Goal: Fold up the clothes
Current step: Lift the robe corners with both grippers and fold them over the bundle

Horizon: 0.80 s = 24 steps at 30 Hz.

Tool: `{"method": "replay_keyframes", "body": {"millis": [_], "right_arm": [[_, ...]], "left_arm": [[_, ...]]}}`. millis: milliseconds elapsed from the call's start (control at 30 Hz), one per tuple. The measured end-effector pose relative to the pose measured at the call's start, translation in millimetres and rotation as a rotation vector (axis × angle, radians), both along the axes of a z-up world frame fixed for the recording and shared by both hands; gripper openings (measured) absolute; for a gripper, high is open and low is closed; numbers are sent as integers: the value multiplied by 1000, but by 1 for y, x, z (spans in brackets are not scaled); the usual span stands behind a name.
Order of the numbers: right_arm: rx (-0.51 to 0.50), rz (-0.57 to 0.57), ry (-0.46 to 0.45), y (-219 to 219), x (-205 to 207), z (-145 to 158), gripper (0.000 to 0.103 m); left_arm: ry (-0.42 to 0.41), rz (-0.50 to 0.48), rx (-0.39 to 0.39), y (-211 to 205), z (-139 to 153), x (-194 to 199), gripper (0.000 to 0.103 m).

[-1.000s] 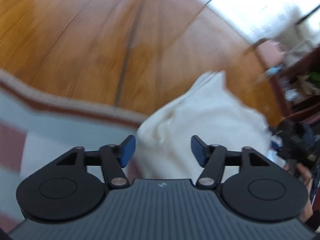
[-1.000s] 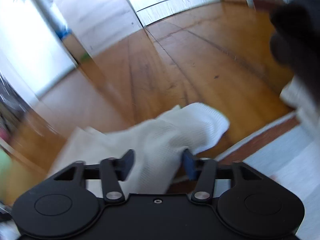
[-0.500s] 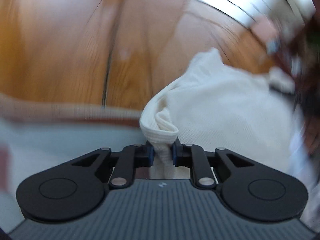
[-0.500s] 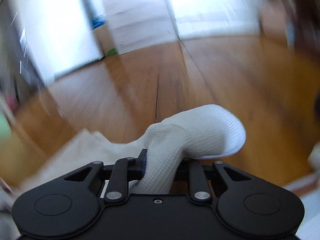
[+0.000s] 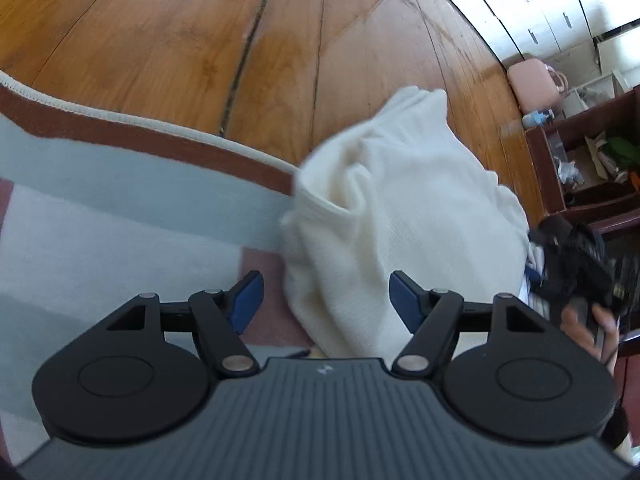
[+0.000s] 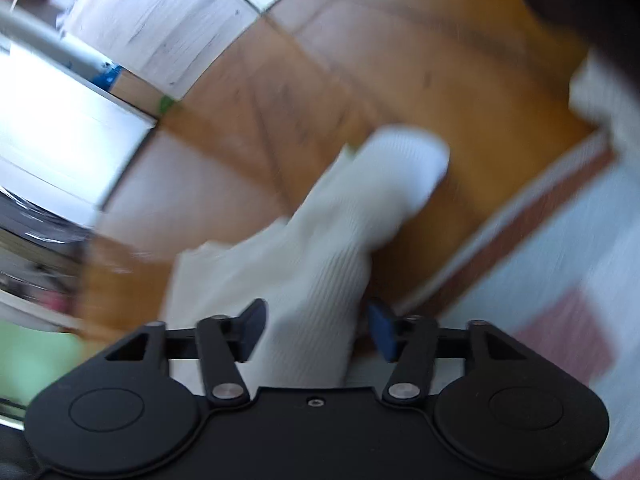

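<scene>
Jaws opening on both our left gripper [image 5: 326, 292] and right gripper [image 6: 316, 326] free the cream knitted garment [image 5: 408, 216] between them; we should draw back toward six o'clock without snagging it.

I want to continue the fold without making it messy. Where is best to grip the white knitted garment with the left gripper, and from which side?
Probably the rolled edge of the white knitted garment nearest the rug. It stands up as a thick lip, so the opening left gripper can come straight forward and down, one pad each side.
</scene>
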State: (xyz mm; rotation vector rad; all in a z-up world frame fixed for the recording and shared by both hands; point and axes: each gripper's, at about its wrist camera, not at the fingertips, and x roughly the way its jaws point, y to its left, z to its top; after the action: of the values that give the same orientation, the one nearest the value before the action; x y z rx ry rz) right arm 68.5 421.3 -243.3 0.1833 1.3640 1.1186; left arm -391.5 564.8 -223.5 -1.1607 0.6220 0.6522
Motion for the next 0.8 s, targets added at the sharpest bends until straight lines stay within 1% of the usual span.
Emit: {"method": "replay_keyframes", "body": {"millis": [33,67,100,133,167,233,267,300,333,400,467,500,533,567,600,633,700,733,767,800], "right_arm": [[3,2,39,-5,-3,-4,69],[9,7,63,-8,-7,-8,69],[17,14,85,-9,-11,-12,69],[24,23,102,-8,-15,-16,69],[29,33,114,-5,-20,-21,69],[31,40,124,1,-30,-26,73],[33,39,135,6,-33,-30,76],[49,31,155,11,-35,-34,81],[75,21,175,15,-35,-35,84],[86,2,197,26,-35,-36,87],[83,12,175,40,-36,-33,87],[83,30,127,45,-40,-29,81],[81,50,61,49,-46,-25,58],[79,82,-27,52,-54,-19,45],[75,127,-139,54,-65,-12,37],[75,169,-260,54,-78,-4,35],[63,234,-472,50,-106,8,34],[48,254,-536,50,-115,11,34],[26,264,-563,52,-119,11,35],[8,267,-562,54,-119,9,38]], "left_arm": [[-12,-17,20,0,-1,3,73],[-24,-34,40,-1,-1,7,80],[-32,-42,71,-1,-1,12,83],[-34,-42,113,-1,-2,18,84],[-32,-44,155,0,-3,26,87],[-26,-52,241,0,-3,37,87],[-11,-68,282,-1,2,39,74],[10,-92,320,-2,9,39,35],[22,-110,352,-4,15,36,20],[17,-131,400,-10,26,27,19],[-33,-156,440,-11,33,25,19],[-43,-175,464,-12,38,28,18],[-49,-193,489,-14,43,31,18],[-58,-211,517,-18,48,33,18],[-69,-230,549,-24,52,36,18],[-71,-260,586,-31,57,39,18],[-39,-344,667,-47,62,53,19],[-21,-362,677,-51,63,56,20],[-9,-363,666,-53,62,57,21],[-14,-355,639,-52,61,56,22]]}}
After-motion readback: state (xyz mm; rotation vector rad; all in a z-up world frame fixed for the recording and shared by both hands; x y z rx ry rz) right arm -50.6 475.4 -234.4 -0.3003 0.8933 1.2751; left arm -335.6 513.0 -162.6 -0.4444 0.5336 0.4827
